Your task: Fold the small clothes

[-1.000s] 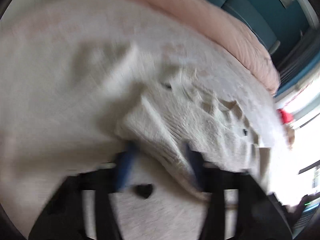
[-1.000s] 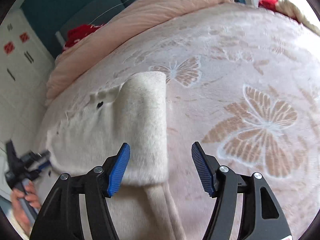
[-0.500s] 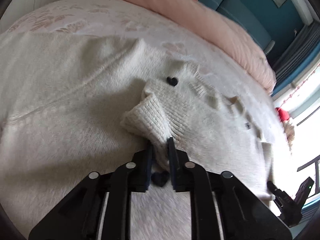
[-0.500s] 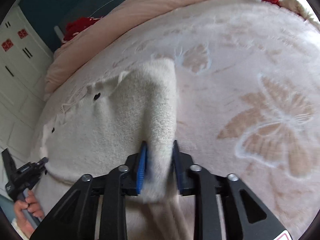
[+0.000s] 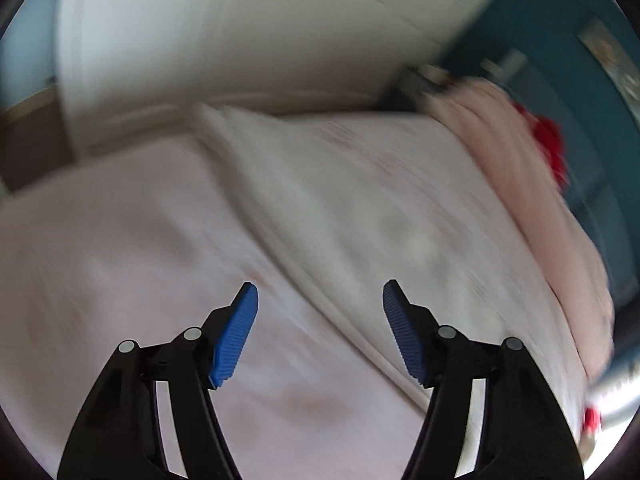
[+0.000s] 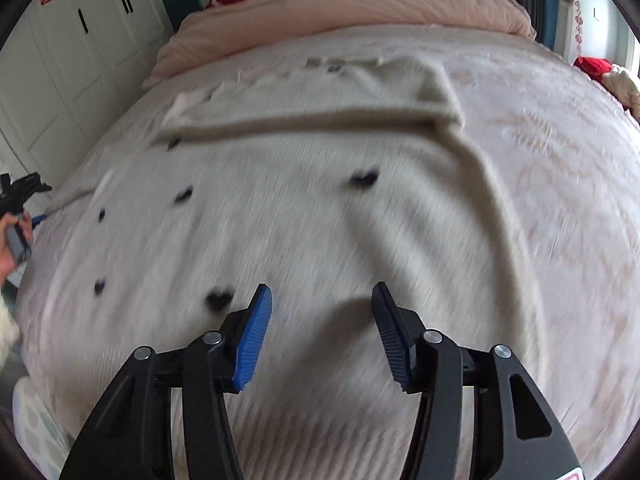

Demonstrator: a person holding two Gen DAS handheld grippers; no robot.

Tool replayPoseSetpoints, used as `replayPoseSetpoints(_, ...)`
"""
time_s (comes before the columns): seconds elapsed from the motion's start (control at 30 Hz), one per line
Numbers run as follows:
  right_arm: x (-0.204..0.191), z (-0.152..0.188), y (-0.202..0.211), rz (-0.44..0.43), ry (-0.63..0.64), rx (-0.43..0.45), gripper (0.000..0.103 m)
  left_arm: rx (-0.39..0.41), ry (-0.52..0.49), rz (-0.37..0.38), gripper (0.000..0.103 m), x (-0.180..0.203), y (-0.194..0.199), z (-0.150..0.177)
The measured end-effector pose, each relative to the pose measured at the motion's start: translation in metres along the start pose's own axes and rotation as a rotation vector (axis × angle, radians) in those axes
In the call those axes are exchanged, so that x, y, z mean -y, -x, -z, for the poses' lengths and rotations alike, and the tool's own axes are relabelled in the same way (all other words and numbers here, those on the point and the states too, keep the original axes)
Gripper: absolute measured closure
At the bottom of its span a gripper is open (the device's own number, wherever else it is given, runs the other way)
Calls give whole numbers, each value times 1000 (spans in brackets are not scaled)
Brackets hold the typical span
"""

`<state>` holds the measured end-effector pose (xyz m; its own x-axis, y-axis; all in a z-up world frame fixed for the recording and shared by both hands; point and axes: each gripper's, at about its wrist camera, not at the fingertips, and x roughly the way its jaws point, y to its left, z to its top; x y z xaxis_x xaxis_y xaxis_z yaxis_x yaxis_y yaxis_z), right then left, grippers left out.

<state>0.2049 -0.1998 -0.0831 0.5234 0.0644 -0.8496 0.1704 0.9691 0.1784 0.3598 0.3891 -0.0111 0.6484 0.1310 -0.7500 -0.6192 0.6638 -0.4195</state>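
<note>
Two grippers, both opening, neither pinching anything. Right gripper: blue pads spread, nothing between them, poised above the cream cardigan with small black hearts. Cardigan spread across the bed, directly ahead of and beneath that gripper, reaching away toward the pink duvet at the head end. One band of knit already turned over along the far edge, its long axis running left to right across the right wrist view; near hem lost below the gripper's frame. Left gripper: pads likewise apart and bare, aimed at pale bedcover with a whiter edge of cloth running diagonally off to its right (too smeared to say whether cardigan or bedding). From the right wrist view, left gripper glimpsed at the far left border, gripped by the person's hand, just off the cardigan's left side. Judged nearer to the body of the garment: the right. Likely next, a fresh pinch low on the near portion, then a carry away toward the folded band, across the short axis. Risk: fluffy knit dragging or bunching under a one-sided lift.
</note>
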Motion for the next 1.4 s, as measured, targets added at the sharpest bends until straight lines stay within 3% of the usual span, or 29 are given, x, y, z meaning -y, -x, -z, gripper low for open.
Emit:
replayPoseSetpoints(0.03, -5, 6, 0, 8, 5, -9, 43, -1, 55, -41, 40, -20, -12, -20)
replayPoseSetpoints(0.17, -25, 16, 2, 64, 52, -2, 35, -25, 143, -41, 44, -45, -36, -52)
replayPoseSetpoints(0.4, -22, 11, -1, 93, 16, -21, 33, -9, 66, -71, 44, -21, -47, -55)
replayPoseSetpoints(0.5, -20, -15, 3, 69, -18, 15, 33, 42, 7, -29, 45, -14, -17, -39)
replayPoseSetpoints(0.57, -14, -45, 1, 66, -46, 65, 33, 34, -86, 69, 45, 15, 9, -14)
replayPoseSetpoints(0.67, 10, -88, -15, 29, -168, 108, 33, -85, -188, 267, 41, 77, 33, 37)
replayPoseSetpoints(0.77, 45, -122, -43, -14, -351, 99, 33, -326, -218, 424, 41, 149, 15, 109)
replayPoseSetpoints(0.83, 69, -132, -58, -46, -479, 87, 33, -498, -213, 456, 41, 194, -11, 164)
replayPoseSetpoints(0.9, 94, -137, -73, -87, -597, 80, 34, -581, -226, 440, 44, 224, -31, 204)
replayPoseSetpoints(0.93, 103, -138, -79, -100, -640, 79, 37, -591, -226, 416, 57, 235, -41, 218)
replayPoseSetpoints(0.97, 112, -141, -83, -119, -671, 91, 61, -567, -224, 389, 65, 241, -45, 228)
replayPoseSetpoints(1.0, 118, -145, -83, -122, -682, 104, 96, -535, -232, 373, 82, 245, -46, 231)
replayPoseSetpoints(1.03, 123, -150, -81, -127, -681, 118, 95, -505, -244, 362, 88, 248, -46, 232)
replayPoseSetpoints(1.1, 134, -157, -74, -107, -650, 181, 96, -486, -255, 366, 90, 246, -48, 233)
replayPoseSetpoints(1.17, 140, -156, -95, -45, -606, 85, 99, -485, -274, 397, 90, 237, -43, 235)
replayPoseSetpoints(1.23, 136, -156, -91, -39, -566, 88, 94, -487, -256, 473, 90, 225, -34, 222)
replayPoseSetpoints(1.3, 121, -159, -71, -30, -501, 93, 83, -438, -233, 546, 88, 209, -20, 194)
replayPoseSetpoints(1.37, 100, -150, -47, -30, -403, 117, 70, -333, -214, 532, 75, 176, -4, 154)
replayPoseSetpoints(1.4, 83, -143, -34, -12, -334, 131, 61, -269, -180, 480, 60, 147, 1, 124)
